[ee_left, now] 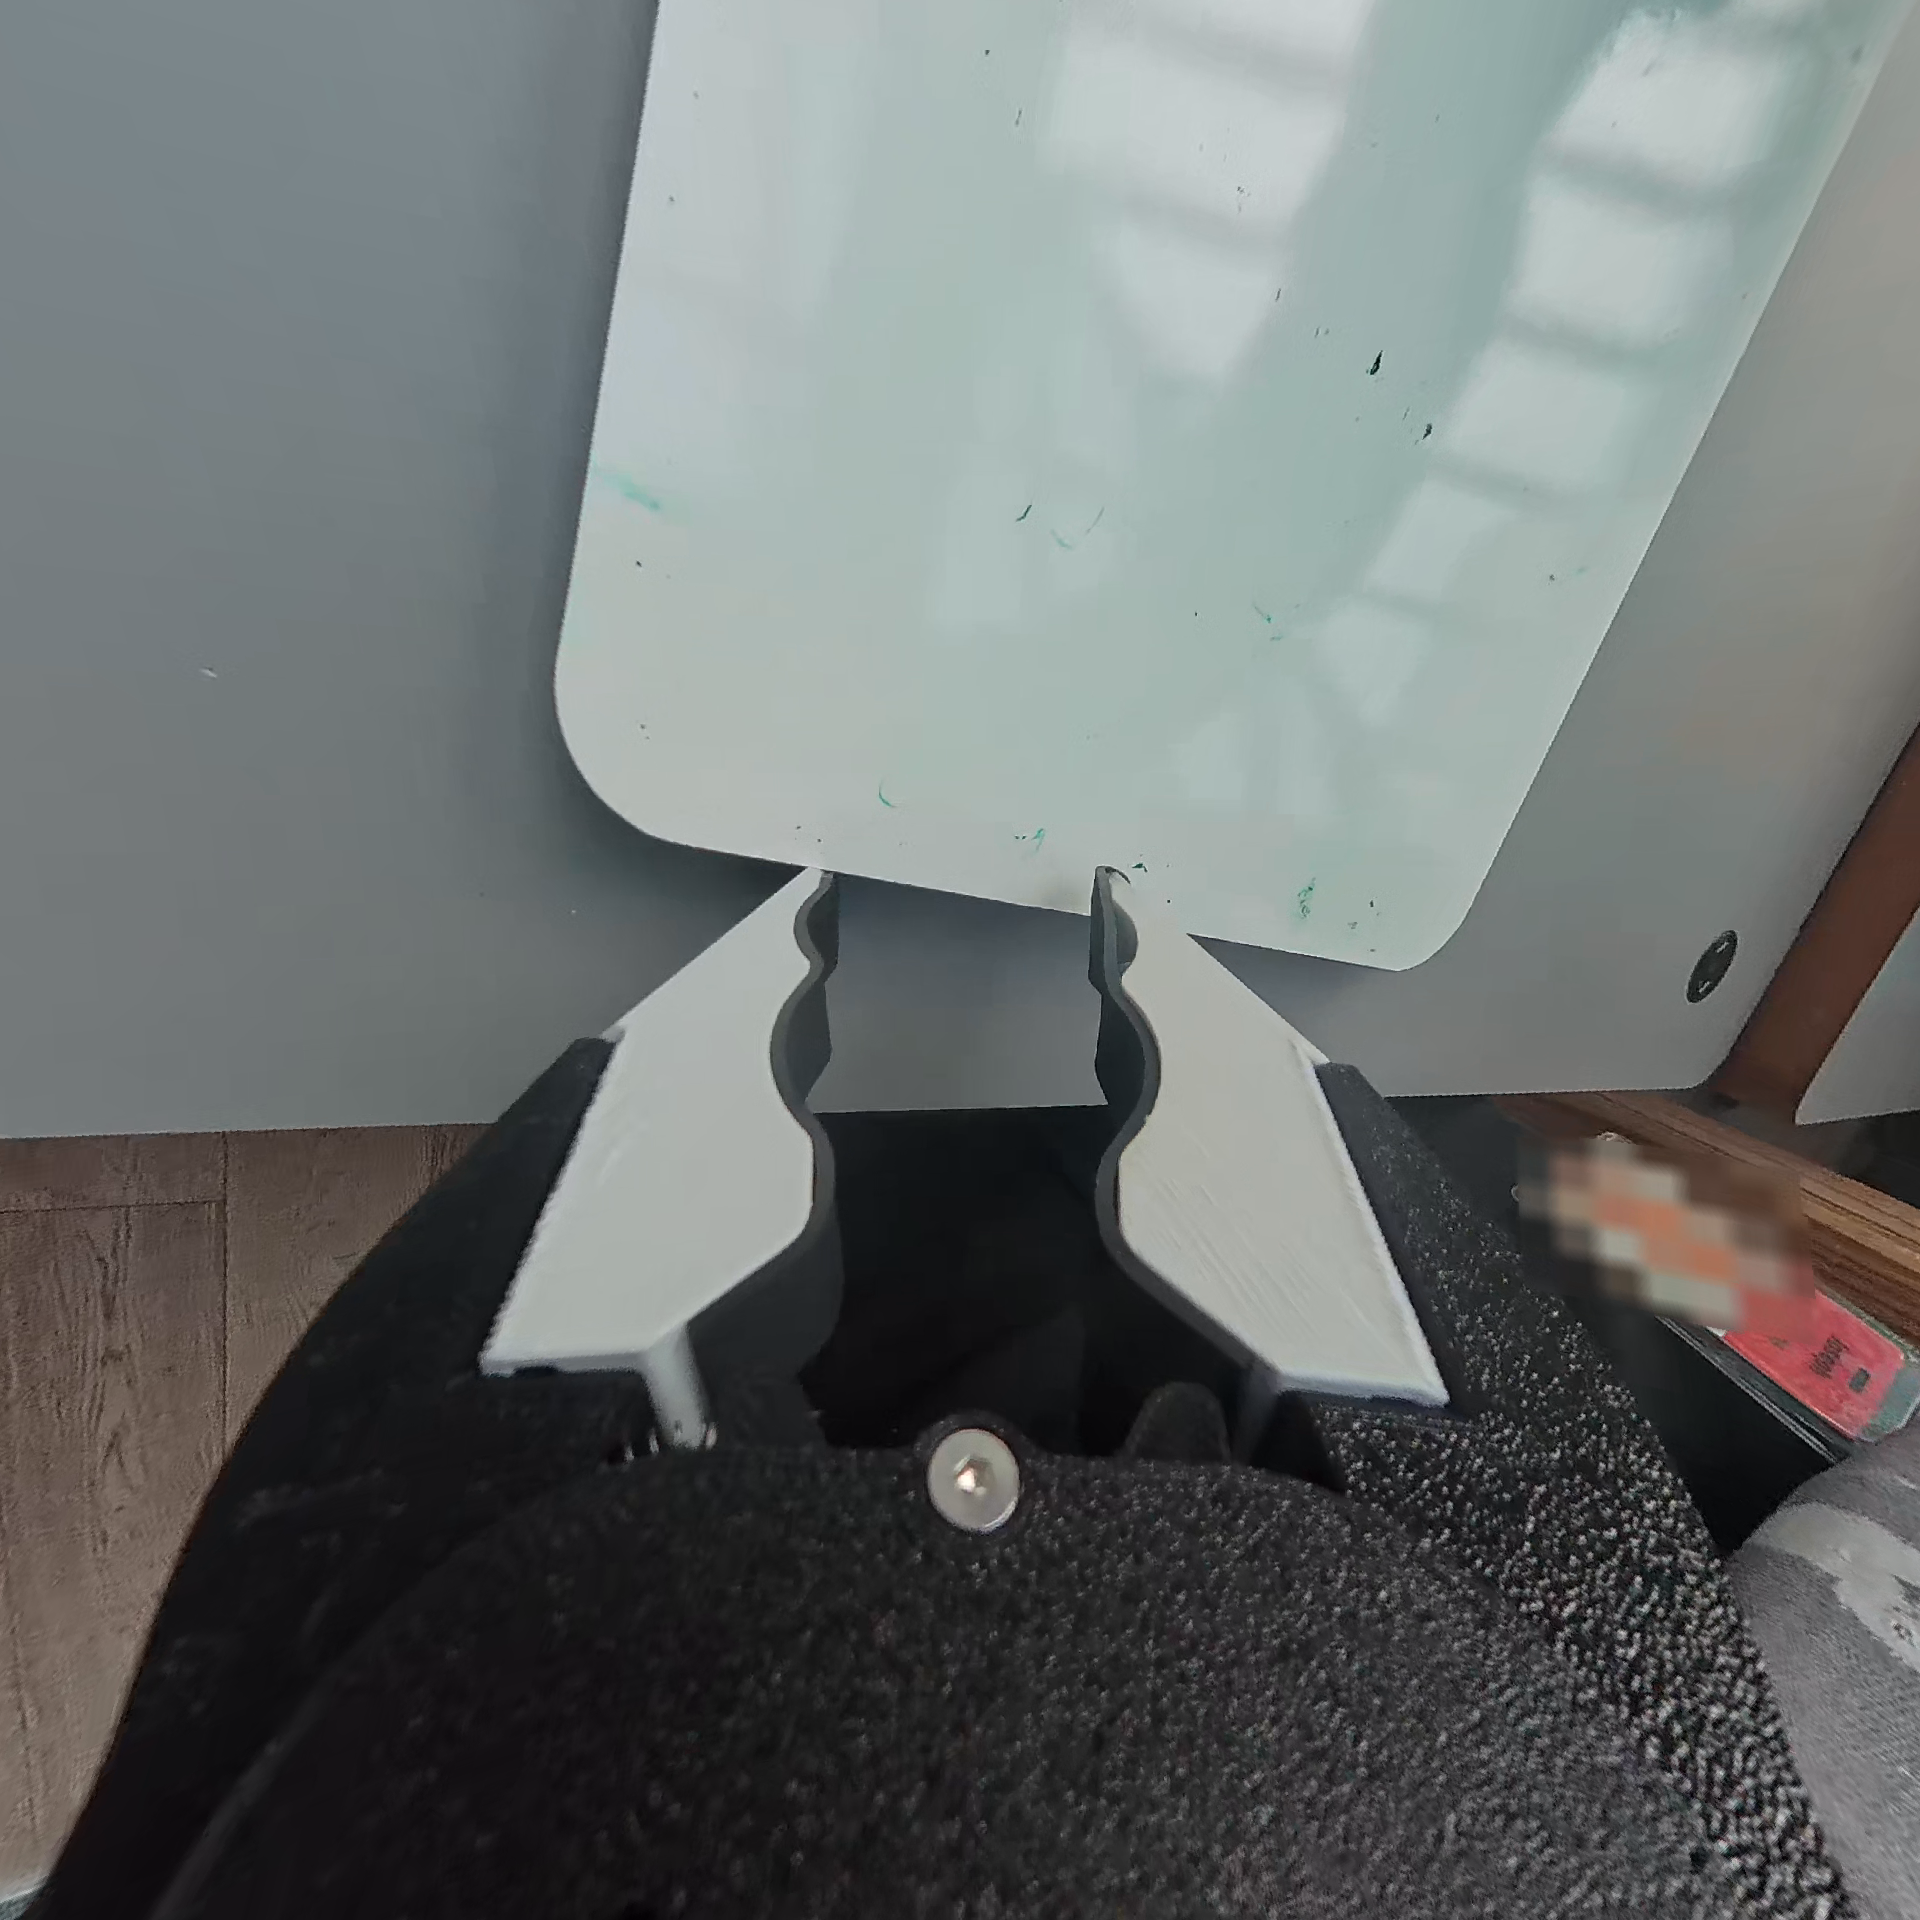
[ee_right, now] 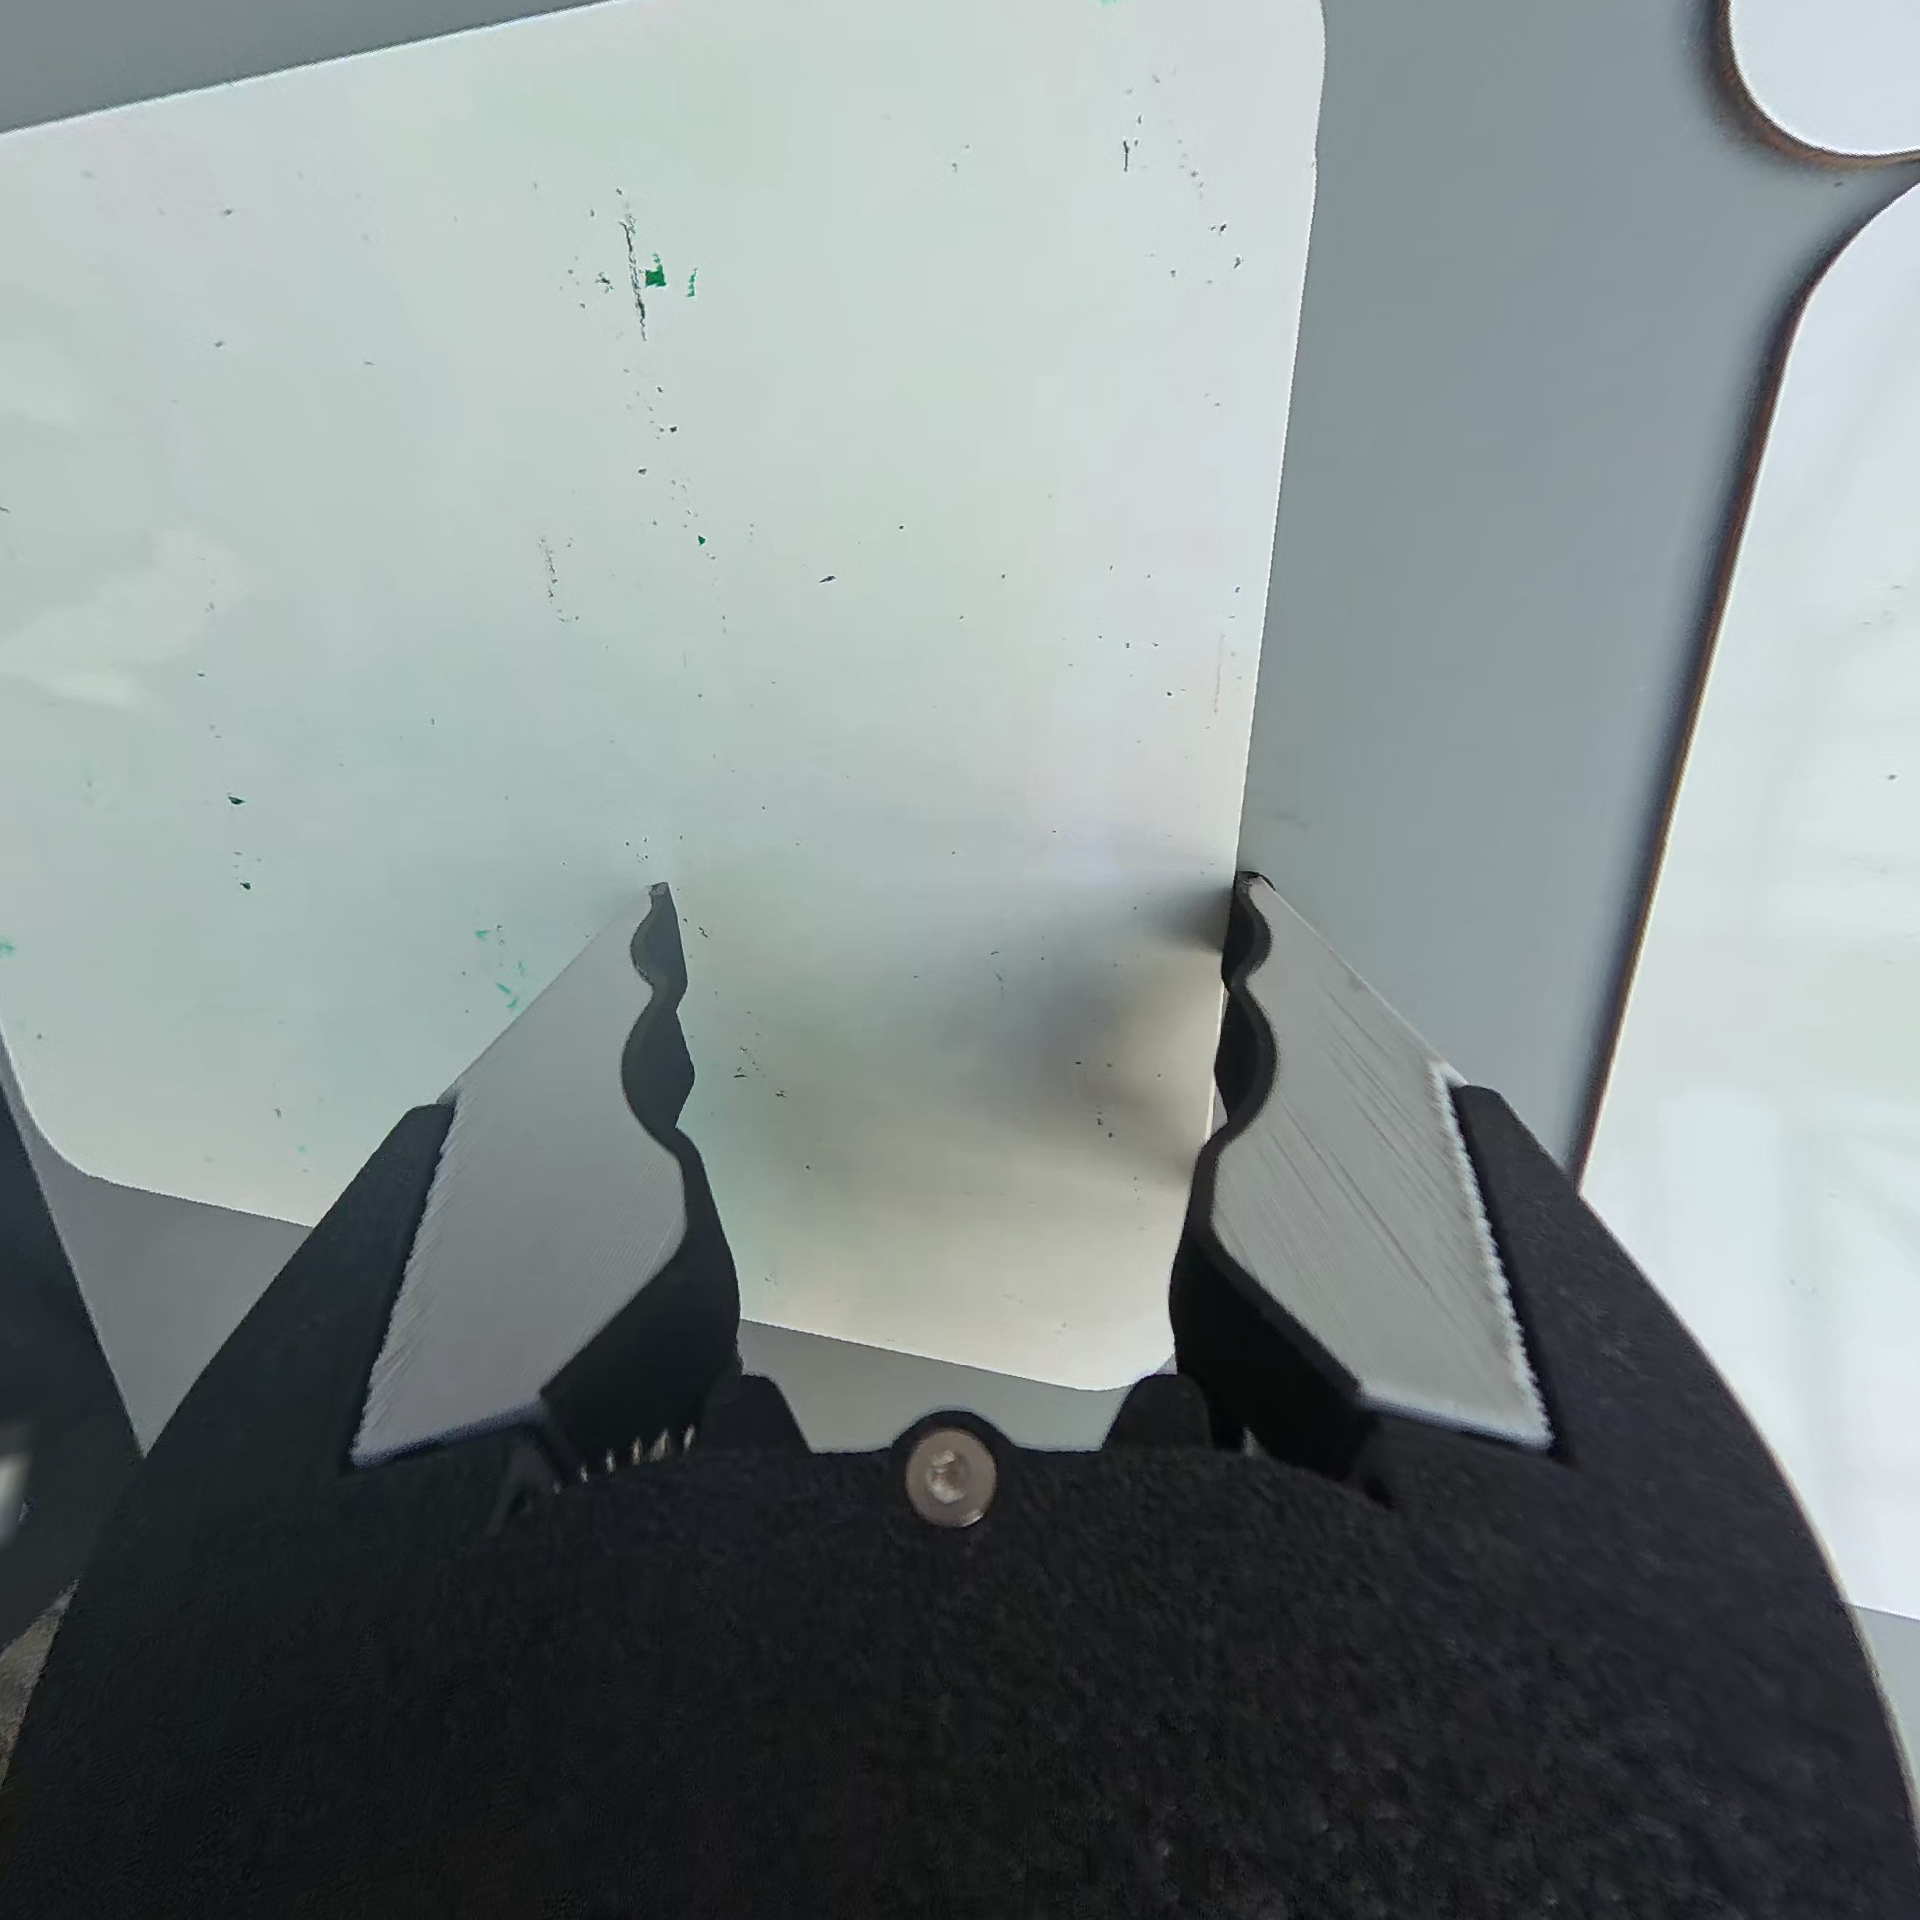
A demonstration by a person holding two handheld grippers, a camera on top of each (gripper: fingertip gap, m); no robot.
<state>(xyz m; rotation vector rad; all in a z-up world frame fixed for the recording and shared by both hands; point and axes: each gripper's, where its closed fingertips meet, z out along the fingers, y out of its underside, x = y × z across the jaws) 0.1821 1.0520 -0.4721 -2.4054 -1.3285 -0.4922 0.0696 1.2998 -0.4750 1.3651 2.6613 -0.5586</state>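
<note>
The white board (ee_left: 1091, 468) runs out of the top of the left wrist view, so its far end is hidden; in the right wrist view its left side is cut off too. It lies flat on the grey table (ee_left: 291, 520), glossy, with green and black marker specks (too small to read as anything).

The left tongs (ee_left: 964, 883) stand open and empty, tips just at the board's near edge; the right-hand tip seems to touch that edge, though whether it really does I cannot tell. Bare table lies between the fingers and off to the left.

The right tongs (ee_right: 954, 894) gape wider, also empty, hanging over the board's near right corner; one tip sits over the board, the other right at its right edge. A grey strip of table separates that edge from the table's curved, brown-rimmed border (ee_right: 1704, 644).

Only the left view shows the wood-grain floor (ee_left: 114, 1299), a wooden piece (ee_left: 1860, 914), and a red card (ee_left: 1818, 1361) partly under a mosaic patch.
</note>
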